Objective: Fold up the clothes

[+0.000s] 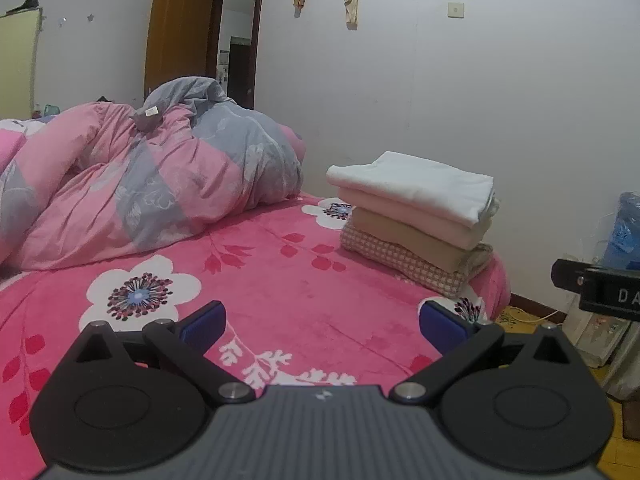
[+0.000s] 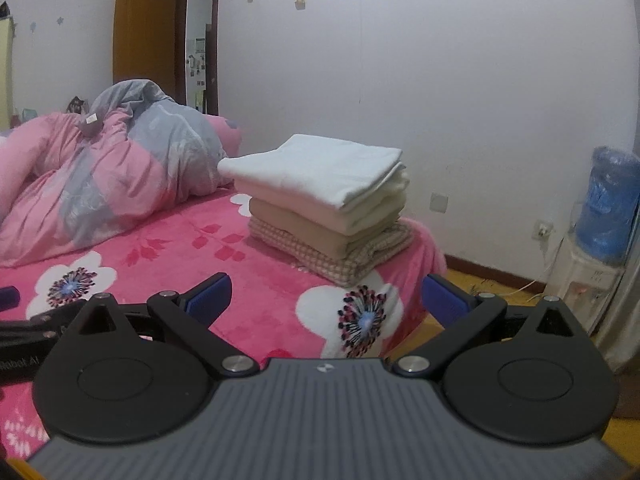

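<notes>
Bedroom with a pink floral bed (image 1: 304,280) against a white wall. Stack (image 1: 416,216) of four folded clothes — white on top, checked at the bottom — sits at the bed's far corner, beside a rumpled duvet (image 1: 152,176). Left gripper (image 1: 322,325) and right gripper (image 2: 326,298) hover over the bed, jaws spread wide, holding nothing. Risk: the stack lies near the edge — a nudge could tip it off.

A plain white wall (image 1: 440,80) stands behind a bed with a pink floral sheet (image 1: 280,280). A brown wooden door (image 1: 176,32) hangs open at left; yellow floor (image 2: 480,284) meets a dark baseboard (image 2: 500,272).
</notes>
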`<state>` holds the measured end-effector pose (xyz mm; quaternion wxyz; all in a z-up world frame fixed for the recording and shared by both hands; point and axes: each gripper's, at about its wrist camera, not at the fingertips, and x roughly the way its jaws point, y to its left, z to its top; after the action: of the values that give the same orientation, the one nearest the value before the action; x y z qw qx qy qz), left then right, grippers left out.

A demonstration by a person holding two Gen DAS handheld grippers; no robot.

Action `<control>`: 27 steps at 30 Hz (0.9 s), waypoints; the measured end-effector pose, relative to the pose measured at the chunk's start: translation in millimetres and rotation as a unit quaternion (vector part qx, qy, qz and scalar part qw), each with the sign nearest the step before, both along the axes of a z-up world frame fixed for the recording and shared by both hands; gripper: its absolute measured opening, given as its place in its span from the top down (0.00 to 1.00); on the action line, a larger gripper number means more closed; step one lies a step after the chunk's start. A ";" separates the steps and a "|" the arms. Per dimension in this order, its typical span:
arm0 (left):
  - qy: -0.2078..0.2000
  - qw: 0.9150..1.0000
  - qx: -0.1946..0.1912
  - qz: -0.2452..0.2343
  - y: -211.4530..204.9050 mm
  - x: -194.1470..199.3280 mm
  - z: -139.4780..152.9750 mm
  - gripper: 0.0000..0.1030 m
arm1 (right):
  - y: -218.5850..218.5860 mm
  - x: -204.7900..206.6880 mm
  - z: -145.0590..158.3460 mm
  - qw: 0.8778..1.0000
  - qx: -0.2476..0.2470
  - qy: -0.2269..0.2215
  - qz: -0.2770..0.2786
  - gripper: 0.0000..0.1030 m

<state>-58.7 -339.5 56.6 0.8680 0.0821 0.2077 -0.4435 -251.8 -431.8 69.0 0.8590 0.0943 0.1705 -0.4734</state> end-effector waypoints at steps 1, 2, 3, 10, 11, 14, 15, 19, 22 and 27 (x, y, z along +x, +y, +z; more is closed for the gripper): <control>-0.005 1.000 0.000 0.003 -0.5 -0.9 0.1 0.00 | 0.2 0.5 0.0 1.000 -0.003 0.001 0.000 0.01; -0.009 1.000 0.002 0.007 -1.3 -1.9 0.1 0.00 | 0.1 0.9 -0.2 1.000 -0.004 0.002 0.000 0.01; -0.012 1.000 0.004 0.009 -2.0 -3.0 0.1 0.00 | 0.0 1.3 -0.3 1.000 -0.005 0.002 0.000 0.01; -0.005 1.000 0.006 0.006 -5.0 -5.3 -0.1 0.00 | -1.9 0.7 -1.8 1.000 0.003 0.002 -0.007 0.01; -0.003 1.000 0.008 0.009 -5.6 -5.2 0.1 0.00 | -1.1 0.4 -1.6 1.000 0.002 0.002 -0.008 0.01; -0.004 1.000 0.009 0.016 -6.0 -4.8 1.1 0.00 | -0.6 -0.8 -1.6 1.000 0.001 0.003 -0.010 0.01; -0.004 1.000 0.008 0.016 -6.2 -4.9 1.5 0.00 | -0.6 -1.0 -1.7 1.000 0.000 0.004 -0.011 0.01; -0.001 1.000 0.004 0.011 -6.3 -4.8 2.4 0.00 | -0.4 -0.5 -3.3 1.000 0.002 0.009 -0.012 0.01; -0.007 1.000 0.004 0.008 -7.4 -7.2 2.5 0.00 | 0.4 0.1 -4.2 1.000 0.003 0.010 -0.012 0.01; -0.020 1.000 0.003 -0.002 -9.9 -13.3 3.8 0.00 | 1.4 1.3 -5.4 1.000 -0.002 0.014 -0.012 0.01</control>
<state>-72.1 -349.3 60.4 0.8710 0.0937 0.1913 -0.4427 -250.5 -430.4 63.6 0.8510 0.0878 0.1799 -0.4856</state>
